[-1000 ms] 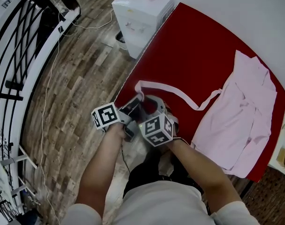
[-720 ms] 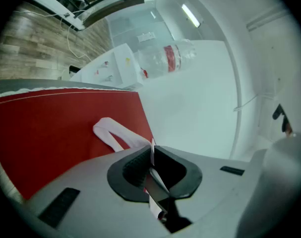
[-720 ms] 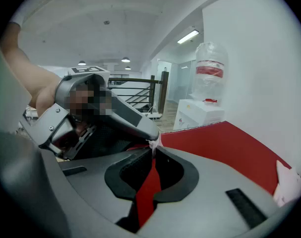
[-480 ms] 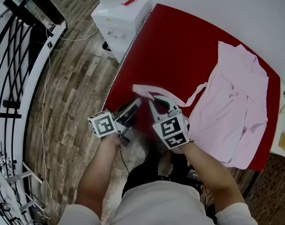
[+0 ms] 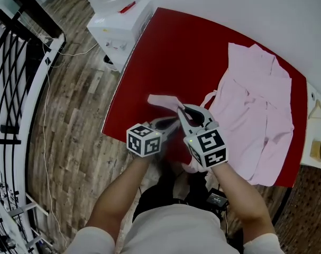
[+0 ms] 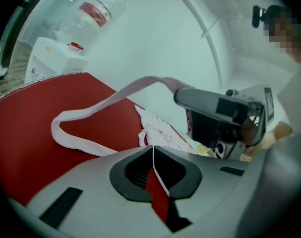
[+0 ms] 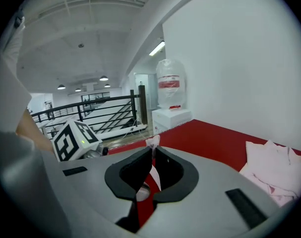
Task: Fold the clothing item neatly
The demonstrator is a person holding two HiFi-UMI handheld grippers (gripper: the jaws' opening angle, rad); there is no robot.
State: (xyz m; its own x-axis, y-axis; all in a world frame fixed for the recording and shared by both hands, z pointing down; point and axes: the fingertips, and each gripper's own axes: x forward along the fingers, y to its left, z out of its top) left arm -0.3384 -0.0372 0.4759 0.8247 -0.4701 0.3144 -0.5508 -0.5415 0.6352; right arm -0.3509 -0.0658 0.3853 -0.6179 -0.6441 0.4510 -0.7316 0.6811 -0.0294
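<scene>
A pink robe (image 5: 255, 105) lies spread on the right half of the red table (image 5: 171, 46). Its long pink belt (image 5: 163, 100) runs from the robe toward the table's near edge, where both grippers meet. My left gripper (image 5: 175, 123) is shut on the belt, whose thin edge shows between the jaws in the left gripper view (image 6: 153, 147); the slack loop (image 6: 76, 118) lies on the table. My right gripper (image 5: 180, 110) has just closed its jaws and is shut on the belt, a pink tip poking out between them (image 7: 152, 144). The robe (image 7: 274, 172) lies to its right.
A white water dispenser (image 5: 115, 23) stands at the table's far left corner. A black stair railing (image 5: 17, 62) runs along the wooden floor at left. A side surface with a hanger (image 5: 319, 110) borders the table at right.
Both grippers have moved right along the table's near edge toward the robe, carrying the belt. The right gripper has closed on the belt. The belt's loop on the table is shorter.
</scene>
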